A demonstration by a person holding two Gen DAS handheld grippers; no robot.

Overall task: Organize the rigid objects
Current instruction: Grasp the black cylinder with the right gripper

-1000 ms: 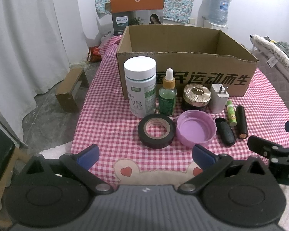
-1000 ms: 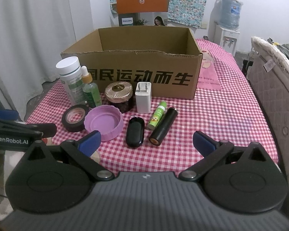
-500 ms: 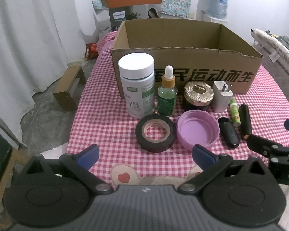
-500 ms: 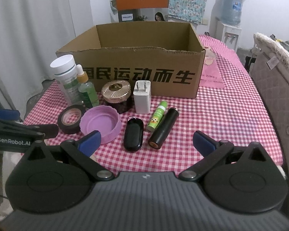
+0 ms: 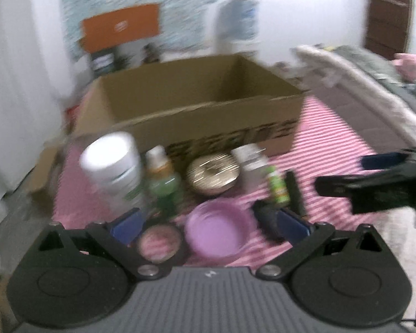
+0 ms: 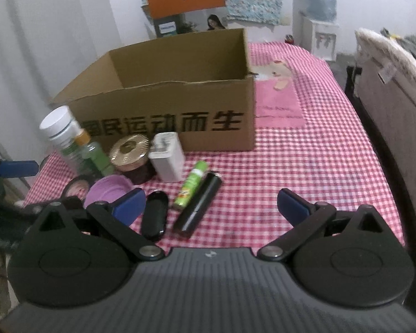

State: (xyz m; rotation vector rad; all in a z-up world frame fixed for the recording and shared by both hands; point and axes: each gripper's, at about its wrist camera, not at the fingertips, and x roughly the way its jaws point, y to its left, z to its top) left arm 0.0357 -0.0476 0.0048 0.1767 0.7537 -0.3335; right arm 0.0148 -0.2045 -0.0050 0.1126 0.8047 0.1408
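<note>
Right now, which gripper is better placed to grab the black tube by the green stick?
Right. The black tube lies between the right gripper's open fingers; the left gripper faces the purple lid.

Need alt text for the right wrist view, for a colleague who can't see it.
Open, empty right gripper hovers over a black tube, green stick and black oval case on a pink checked cloth. Behind stands an open cardboard box.

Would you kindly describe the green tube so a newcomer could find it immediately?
Start at the cardboard box on the checked cloth. Before its front right corner, the green tube lies between a white charger and a black cylinder. It alone is bright green and lying down.
</note>
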